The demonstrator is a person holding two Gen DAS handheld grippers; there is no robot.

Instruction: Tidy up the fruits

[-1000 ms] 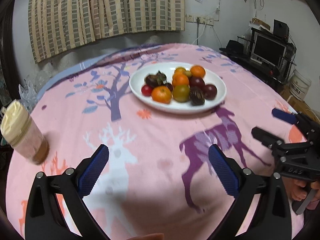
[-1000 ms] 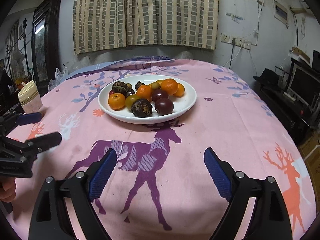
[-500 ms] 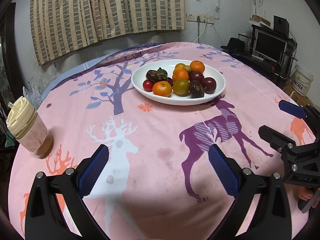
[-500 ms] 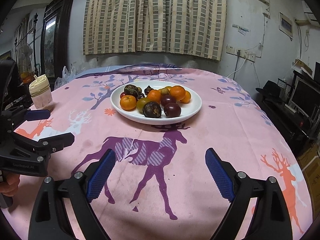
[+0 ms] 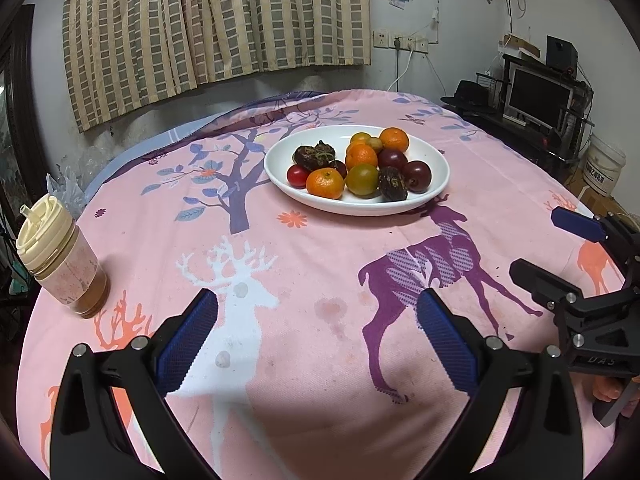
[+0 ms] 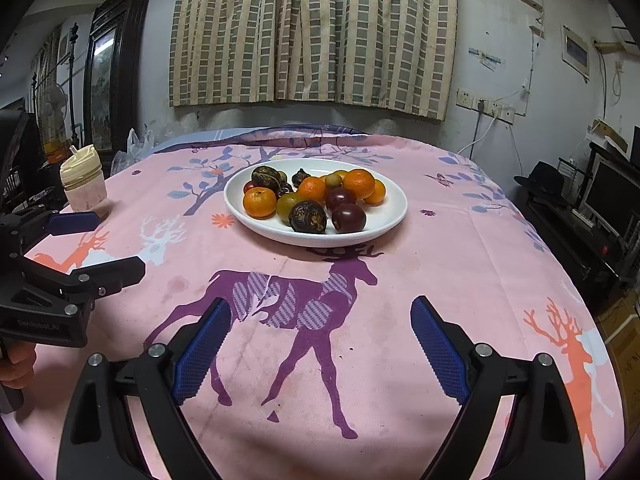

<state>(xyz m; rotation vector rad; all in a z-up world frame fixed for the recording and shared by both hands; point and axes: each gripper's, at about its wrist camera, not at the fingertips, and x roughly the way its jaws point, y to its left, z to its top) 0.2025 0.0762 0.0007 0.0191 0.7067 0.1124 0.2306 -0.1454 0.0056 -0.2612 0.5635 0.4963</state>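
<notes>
Resting on the round table (image 5: pixel 280 272), under a pink deer-print cloth (image 6: pixel 440 264), is a white plate (image 5: pixel 436 182) heaped with fruit: orange mandarins (image 5: pixel 325 183), dark red plums (image 5: pixel 417 176), a green-yellow fruit (image 5: pixel 361 179), a small red one (image 5: pixel 297 175) and dark wrinkled fruits (image 5: pixel 392 189). The plate sits toward the far half of the table, well apart from both tools.

Left tool (image 5: pixel 316 340): blue-padded fingers spread wide, nothing between them, held low over the near edge of the table above a white deer print. Right tool (image 6: pixel 320 350): likewise wide apart and empty, over the purple deer print (image 6: pixel 304 300). In each view the other tool shows at the frame's side, also spread and empty, with part of a hand (image 6: pixel 16 364) on its grip.

Surroundings: a lidded cup (image 5: pixel 60 256) with a cream cap and pinkish contents stands upright near the table's left edge, well clear of the plate. Bare cloth lies between tools and plate; nothing blocks the line. Behind the table hangs a checked curtain (image 6: pixel 312 32). A monitor (image 5: pixel 538 98) on a dark stand and a white bucket (image 5: pixel 604 168) stand off to the right. A dark-framed cabinet (image 6: pixel 112 76) stands at the left wall. Faint stains mark the cloth near the tools.
</notes>
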